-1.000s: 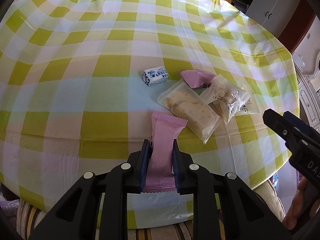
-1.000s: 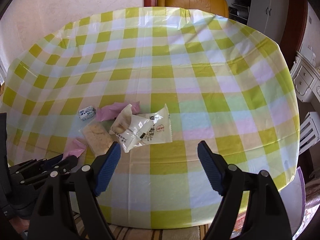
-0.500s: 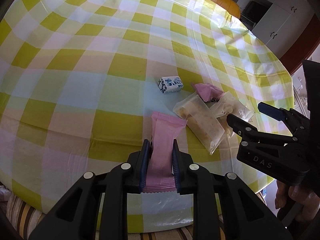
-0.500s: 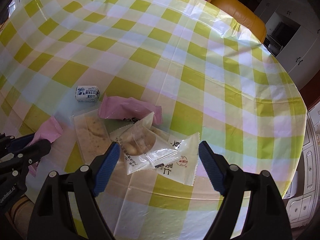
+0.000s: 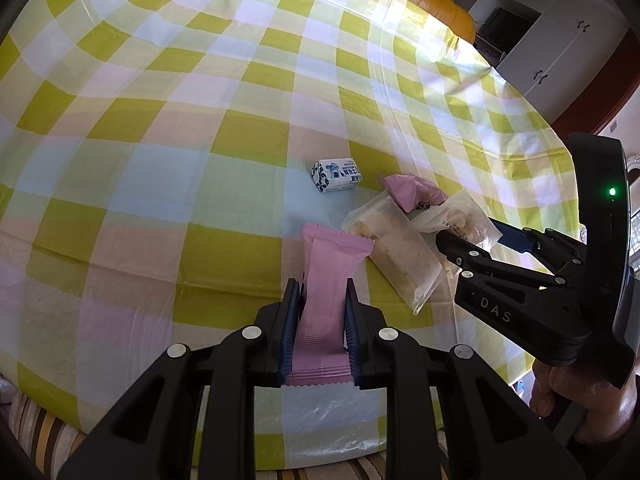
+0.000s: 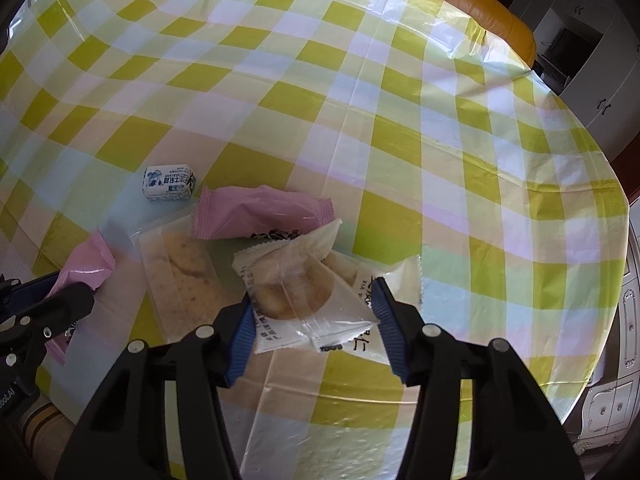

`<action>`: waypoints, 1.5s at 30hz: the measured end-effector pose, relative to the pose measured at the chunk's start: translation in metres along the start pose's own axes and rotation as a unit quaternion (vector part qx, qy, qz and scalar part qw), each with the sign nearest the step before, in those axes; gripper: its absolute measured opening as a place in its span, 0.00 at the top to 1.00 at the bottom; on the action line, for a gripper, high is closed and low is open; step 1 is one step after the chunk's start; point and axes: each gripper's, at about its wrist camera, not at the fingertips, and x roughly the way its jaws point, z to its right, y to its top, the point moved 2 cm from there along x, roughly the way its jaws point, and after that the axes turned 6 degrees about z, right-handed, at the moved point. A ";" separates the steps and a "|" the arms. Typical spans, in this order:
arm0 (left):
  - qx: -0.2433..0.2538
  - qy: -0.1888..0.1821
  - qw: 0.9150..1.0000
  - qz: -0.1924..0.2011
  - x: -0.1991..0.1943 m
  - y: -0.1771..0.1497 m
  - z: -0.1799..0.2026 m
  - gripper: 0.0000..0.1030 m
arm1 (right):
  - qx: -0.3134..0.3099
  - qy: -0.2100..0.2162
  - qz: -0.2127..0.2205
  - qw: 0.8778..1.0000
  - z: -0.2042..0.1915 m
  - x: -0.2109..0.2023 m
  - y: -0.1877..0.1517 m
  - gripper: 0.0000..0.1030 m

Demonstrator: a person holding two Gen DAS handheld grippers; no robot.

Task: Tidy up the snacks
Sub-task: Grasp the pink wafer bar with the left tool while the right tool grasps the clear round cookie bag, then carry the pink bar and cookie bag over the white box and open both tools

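Two pink wafer packets are being counted, one (image 5: 326,280) pinched in the left claw (image 5: 320,312), while a clear cookie packet (image 6: 296,292), half-hiding another beneath, is being closed on by the right claw (image 6: 314,322).

The table wears a shiny plastic checked tablecloth (image 5: 168,128) in yellow-green, white and pale pink, creased in a few spots. Behind the far edge sits an orange leather chair (image 6: 484,12). White cupboards (image 5: 556,44) with dark handles stand past it. A striped cushion (image 5: 40,432) peeks out below the near edge. An ornate white dresser (image 6: 612,412) is off right.
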 end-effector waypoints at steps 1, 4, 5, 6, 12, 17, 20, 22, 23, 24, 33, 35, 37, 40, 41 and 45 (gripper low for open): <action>0.001 0.000 1.000 0.001 -0.001 0.000 0.000 0.80 | 0.004 -0.002 0.005 1.000 0.001 -0.002 0.000 0.47; 0.001 0.000 1.000 0.005 -0.002 0.000 0.000 0.80 | 0.025 0.001 0.022 0.999 0.004 -0.011 -0.002 0.47; 0.002 0.000 1.000 0.007 -0.003 -0.001 0.001 0.80 | 0.030 0.000 0.027 0.999 0.005 -0.014 -0.002 0.47; 0.002 -0.001 1.000 0.009 -0.004 0.000 0.001 0.80 | 0.034 0.001 0.033 0.999 0.006 -0.017 -0.002 0.47; 0.006 -0.006 1.000 0.025 -0.011 0.002 0.004 0.80 | 0.072 0.011 0.065 0.995 0.016 -0.044 -0.004 0.47; 0.013 -0.010 0.999 0.035 -0.018 0.003 0.009 0.80 | 0.106 0.023 0.069 0.992 0.030 -0.061 -0.014 0.47; 0.019 -0.015 0.999 0.042 -0.023 0.004 0.015 0.80 | 0.117 0.020 0.067 0.991 0.037 -0.069 -0.024 0.47; 0.022 -0.020 0.999 0.043 -0.025 0.003 0.020 0.80 | 0.127 0.019 0.063 0.990 0.043 -0.074 -0.033 0.47; 0.024 -0.023 0.999 0.043 -0.027 0.003 0.023 0.80 | 0.131 0.018 0.060 0.989 0.047 -0.075 -0.037 0.47; 0.027 -0.026 0.998 0.043 -0.028 0.002 0.026 0.80 | 0.135 0.017 0.057 0.989 0.050 -0.076 -0.042 0.47; 0.064 -0.071 0.995 0.024 -0.034 -0.012 0.068 0.80 | 0.171 -0.011 0.031 0.985 0.082 -0.085 -0.085 0.47; 0.074 -0.081 0.994 0.018 -0.034 -0.017 0.078 0.80 | 0.181 -0.014 0.027 0.983 0.090 -0.088 -0.094 0.47; 0.082 -0.089 0.993 0.012 -0.034 -0.022 0.088 0.80 | 0.187 -0.019 0.025 0.982 0.095 -0.090 -0.101 0.47; 0.094 -0.095 0.991 0.007 -0.035 -0.028 0.099 0.80 | 0.195 -0.024 0.024 0.980 0.103 -0.094 -0.111 0.47; 0.097 -0.096 0.991 0.005 -0.035 -0.029 0.101 0.80 | 0.198 -0.025 0.024 0.979 0.106 -0.095 -0.114 0.47; 0.105 -0.098 0.990 -0.004 -0.034 -0.035 0.110 0.80 | 0.215 -0.029 0.023 0.976 0.117 -0.100 -0.128 0.47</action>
